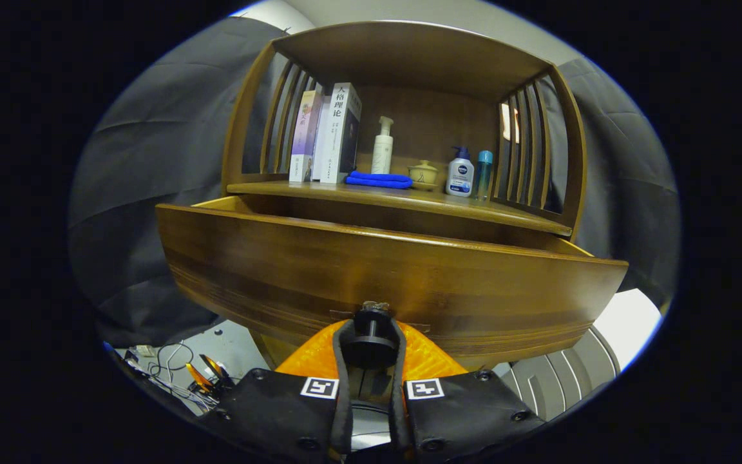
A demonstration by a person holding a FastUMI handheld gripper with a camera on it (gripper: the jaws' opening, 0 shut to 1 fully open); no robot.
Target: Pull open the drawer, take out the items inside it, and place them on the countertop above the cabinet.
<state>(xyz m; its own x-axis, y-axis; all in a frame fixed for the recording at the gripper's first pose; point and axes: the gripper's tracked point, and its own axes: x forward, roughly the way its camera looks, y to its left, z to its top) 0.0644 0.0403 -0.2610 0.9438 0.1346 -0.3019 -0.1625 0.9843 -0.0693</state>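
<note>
Jaws [371, 338]: closed on the drawer knob [371, 322], one finger pressing each side | Drawer [384, 283]: pulled out from the cabinet, front panel just ahead of the fingers, contents hidden behind it | Surface [319, 191] above: books [332, 132], white pump bottle [382, 145], blue cloth [379, 180], small lidded pot [423, 173], two more bottles [467, 173].

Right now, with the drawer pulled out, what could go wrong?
The gripper is shut on the knob; pulling further might draw the drawer fully off the cabinet. The drawer's front hides its inside, so reaching in blind may miss the items. The shelf already holds bottles and a blue cloth; placing items could knock them.
</note>
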